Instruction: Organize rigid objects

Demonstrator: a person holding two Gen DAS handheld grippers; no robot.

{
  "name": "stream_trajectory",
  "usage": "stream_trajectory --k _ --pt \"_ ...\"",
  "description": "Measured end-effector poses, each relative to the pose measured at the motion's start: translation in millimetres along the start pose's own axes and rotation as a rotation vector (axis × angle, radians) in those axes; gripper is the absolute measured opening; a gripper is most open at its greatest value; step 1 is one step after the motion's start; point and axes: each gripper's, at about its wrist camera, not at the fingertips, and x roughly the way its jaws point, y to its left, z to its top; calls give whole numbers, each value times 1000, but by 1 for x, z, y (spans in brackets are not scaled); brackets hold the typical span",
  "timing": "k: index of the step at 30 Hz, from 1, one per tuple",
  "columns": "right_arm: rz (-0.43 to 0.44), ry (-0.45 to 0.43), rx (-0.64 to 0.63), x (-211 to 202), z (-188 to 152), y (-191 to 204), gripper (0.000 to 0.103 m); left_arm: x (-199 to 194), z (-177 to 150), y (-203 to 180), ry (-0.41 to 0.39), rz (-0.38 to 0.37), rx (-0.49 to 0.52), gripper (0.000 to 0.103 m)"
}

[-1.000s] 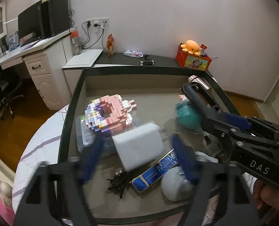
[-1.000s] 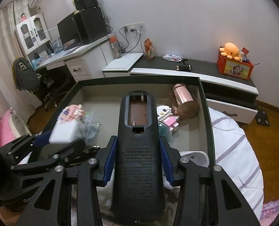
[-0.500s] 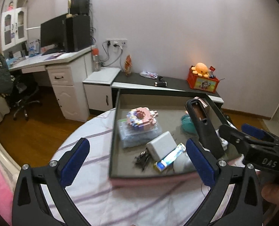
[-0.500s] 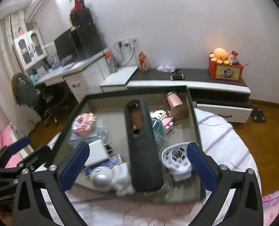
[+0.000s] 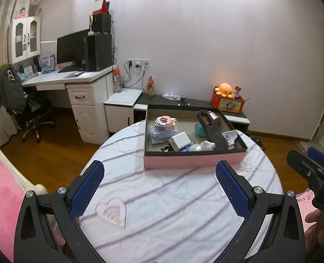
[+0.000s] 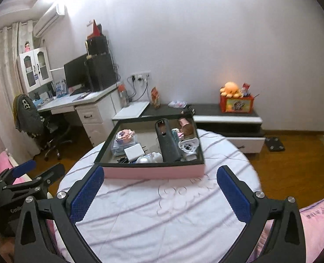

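Black handheld device (image 6: 168, 144) lying flat in pink-sided tray (image 6: 153, 172) on round desk (image 6: 162, 208), long axis running from near rim toward far wall, recessed end farthest, white charger block (image 6: 134, 152) beside it, left claw (image 5: 159, 188) and right claw (image 6: 159, 189) both spread wide, empty, short of the tray.

The right gripper (image 5: 310, 164) is cut off at the right edge of the left wrist view. In the pink box (image 6: 153, 173), the small dark item (image 6: 122, 160) beside the white block (image 6: 134, 152) is too small to identify, and the near wall hides the lowest objects.
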Motion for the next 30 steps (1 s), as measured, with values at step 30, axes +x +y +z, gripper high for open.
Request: stream_trajectory --k 30 --pt "-27 -144 -12 -142 -69 18 103 -148 -73 -17 -122 39 43 103"
